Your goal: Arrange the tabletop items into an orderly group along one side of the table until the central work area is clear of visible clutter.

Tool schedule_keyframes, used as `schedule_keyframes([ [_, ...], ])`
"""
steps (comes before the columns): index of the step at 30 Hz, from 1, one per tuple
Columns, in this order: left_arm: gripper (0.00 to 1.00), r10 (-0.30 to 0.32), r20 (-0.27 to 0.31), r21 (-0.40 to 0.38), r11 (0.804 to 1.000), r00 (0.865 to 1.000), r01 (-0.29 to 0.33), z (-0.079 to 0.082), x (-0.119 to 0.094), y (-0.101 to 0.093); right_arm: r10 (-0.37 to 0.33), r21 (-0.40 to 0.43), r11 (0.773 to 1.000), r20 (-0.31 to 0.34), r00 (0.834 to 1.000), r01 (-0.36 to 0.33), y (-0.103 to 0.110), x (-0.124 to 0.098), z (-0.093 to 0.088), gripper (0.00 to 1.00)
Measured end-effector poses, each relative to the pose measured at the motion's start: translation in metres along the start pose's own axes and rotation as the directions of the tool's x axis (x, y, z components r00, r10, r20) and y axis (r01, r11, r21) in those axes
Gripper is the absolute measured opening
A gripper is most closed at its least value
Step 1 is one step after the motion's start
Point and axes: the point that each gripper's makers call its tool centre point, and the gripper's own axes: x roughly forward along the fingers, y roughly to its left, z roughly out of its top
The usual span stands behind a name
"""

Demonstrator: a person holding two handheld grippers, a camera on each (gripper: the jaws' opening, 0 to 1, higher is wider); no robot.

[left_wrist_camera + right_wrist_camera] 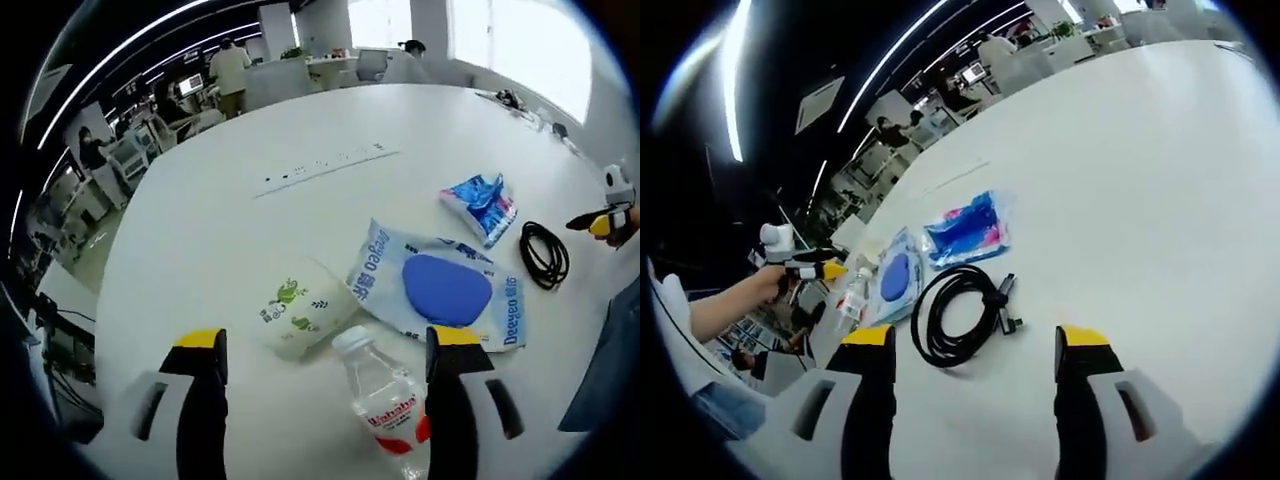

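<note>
Left gripper (pixel 325 375): our jaws stand wide apart, nothing between the pads, and the water bottle (pixel 385 405) lies on its side right between them, cap toward us.
Right gripper (pixel 975 375): jaws spread and holding nothing, hovering just short of the black cable (pixel 958 315).
Where things lie: on the white worktop (pixel 300 220) we've got a loose cluster — bottle, paper cup (pixel 300 310), big wipes pack (pixel 440 285), small blue packet (pixel 483 205), cable coil (pixel 543 252) — all near one another toward our side.
Bottle: clear plastic with a red label, cap on; smooth and round, so we reckon it rolls and slips. Best taken across the body near the middle. We can't tell how much water is in it.
Cup: tipped on its side, touching the wipes pack; light and crushable, we'd say — a gentle pinch at the rim. Its inside is hidden from us.
Wipes pack: soft, flat, floppy; grab an edge.
Cable: limp loops, plug end loose; pinch where the strands bunch together.
Power strip (pixel 325 167): well apart, farther across the worktop.
</note>
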Motion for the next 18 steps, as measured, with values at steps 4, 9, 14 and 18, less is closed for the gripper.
schedule_keyframes([
  [4, 0.83, 0.001, -0.003, 0.079, 0.997, 1.000, -0.001, 0.004, 0.006, 0.007, -0.013, 0.027, 1.000, -0.008, 1.000, 0.013, -0.004, 0.001, -0.004, 0.63],
  [9, 0.80, -0.020, 0.021, 0.135, 0.991, 1.000, 0.017, 0.016, 0.018, 0.017, -0.033, 0.018, 0.999, -0.031, 0.999, 0.033, -0.008, 0.005, -0.008, 0.62],
  [14, 0.77, -0.057, -0.007, 0.153, 0.986, 0.998, 0.058, 0.018, 0.029, 0.023, -0.029, 0.008, 1.000, -0.056, 0.998, 0.029, -0.004, 0.007, -0.014, 0.62],
  [18, 0.75, -0.119, -0.090, 0.237, 0.962, 0.989, 0.138, 0.008, 0.039, 0.015, -0.030, 0.010, 0.999, -0.070, 0.997, 0.030, -0.004, 0.007, -0.017, 0.62],
])
